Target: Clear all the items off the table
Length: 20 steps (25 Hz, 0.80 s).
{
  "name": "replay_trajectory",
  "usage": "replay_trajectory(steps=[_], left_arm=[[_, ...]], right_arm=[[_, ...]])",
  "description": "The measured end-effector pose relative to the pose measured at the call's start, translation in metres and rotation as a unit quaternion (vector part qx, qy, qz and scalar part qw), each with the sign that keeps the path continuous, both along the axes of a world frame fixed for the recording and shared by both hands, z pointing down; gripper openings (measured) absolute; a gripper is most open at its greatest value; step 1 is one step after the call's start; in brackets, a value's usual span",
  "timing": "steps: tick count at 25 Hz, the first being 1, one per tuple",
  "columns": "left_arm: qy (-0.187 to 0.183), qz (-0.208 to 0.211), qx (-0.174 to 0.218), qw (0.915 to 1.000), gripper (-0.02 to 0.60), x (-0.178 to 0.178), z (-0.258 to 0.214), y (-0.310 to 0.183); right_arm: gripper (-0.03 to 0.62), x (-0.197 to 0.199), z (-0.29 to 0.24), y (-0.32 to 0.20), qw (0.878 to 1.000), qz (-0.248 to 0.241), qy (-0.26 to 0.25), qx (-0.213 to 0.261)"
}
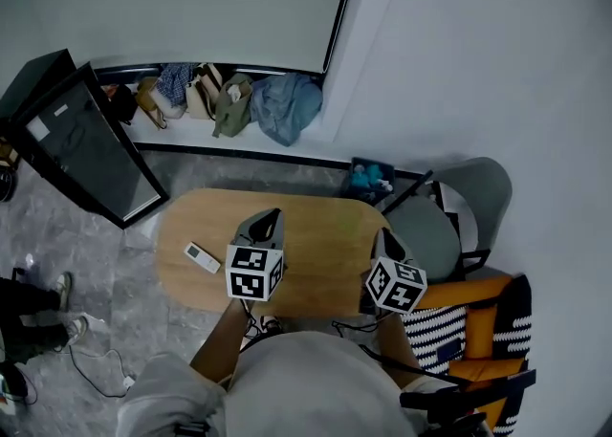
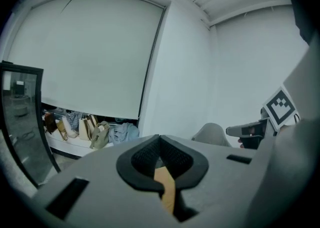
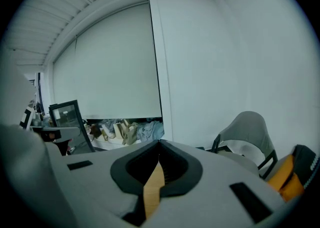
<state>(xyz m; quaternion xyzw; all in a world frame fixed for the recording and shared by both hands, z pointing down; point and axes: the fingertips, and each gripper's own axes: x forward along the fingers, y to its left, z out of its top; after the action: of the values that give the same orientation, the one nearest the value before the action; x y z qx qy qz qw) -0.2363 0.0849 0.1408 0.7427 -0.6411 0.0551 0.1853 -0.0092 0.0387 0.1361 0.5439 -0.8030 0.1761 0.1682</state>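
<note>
Left gripper [image 1: 271,218] jaws together, holding nothing, right gripper [image 1: 385,237] likewise, both over oval wooden table [image 1: 320,220], white remote [image 1: 202,257] lying on it, print too small to read

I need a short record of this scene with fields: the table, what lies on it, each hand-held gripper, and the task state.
table: oval, wooden
on table: one white remote control, near the left end in the head view
left hand-held gripper: jaws together, empty
right hand-held gripper: jaws together, empty
beside table: grey chair, at the right end
task state: remote control not yet cleared
</note>
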Motion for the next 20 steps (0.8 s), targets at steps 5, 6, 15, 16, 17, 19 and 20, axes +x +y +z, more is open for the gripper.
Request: replay_trajectory(steps=[5, 6, 15, 16, 17, 19, 20], left_arm=[[0.003, -0.003, -0.016, 0.9999, 0.008, -0.009, 0.017, -0.020], [0.003, -0.003, -0.020, 0.9998, 0.008, -0.010, 0.020, -0.021], [-0.005, -0.060, -0.044, 0.9972, 0.008, -0.014, 0.040, -0.020], [-0.003, -0.073, -0.048, 0.9962, 0.008, -0.014, 0.042, -0.018], [0.004, -0.086, -0.052, 0.9949, 0.008, -0.014, 0.043, -0.016], [0.016, -0.101, -0.059, 0.9930, 0.008, -0.008, 0.045, -0.013], [0.014, -0.104, -0.061, 0.9926, 0.008, -0.004, 0.045, -0.015]], right_arm=[[0.023, -0.012, 0.016, -0.021, 1.000, -0.007, 0.003, -0.014], [0.023, -0.014, 0.020, -0.024, 1.000, -0.008, 0.003, -0.019], [0.023, -0.024, 0.044, -0.054, 0.996, -0.071, 0.011, -0.045], [0.023, -0.025, 0.043, -0.059, 0.995, -0.083, 0.014, -0.045], [0.023, -0.026, 0.042, -0.064, 0.994, -0.093, 0.017, -0.045], [0.023, -0.024, 0.037, -0.073, 0.993, -0.110, 0.020, -0.042], [0.023, -0.023, 0.035, -0.077, 0.992, -0.117, 0.021, -0.042]])
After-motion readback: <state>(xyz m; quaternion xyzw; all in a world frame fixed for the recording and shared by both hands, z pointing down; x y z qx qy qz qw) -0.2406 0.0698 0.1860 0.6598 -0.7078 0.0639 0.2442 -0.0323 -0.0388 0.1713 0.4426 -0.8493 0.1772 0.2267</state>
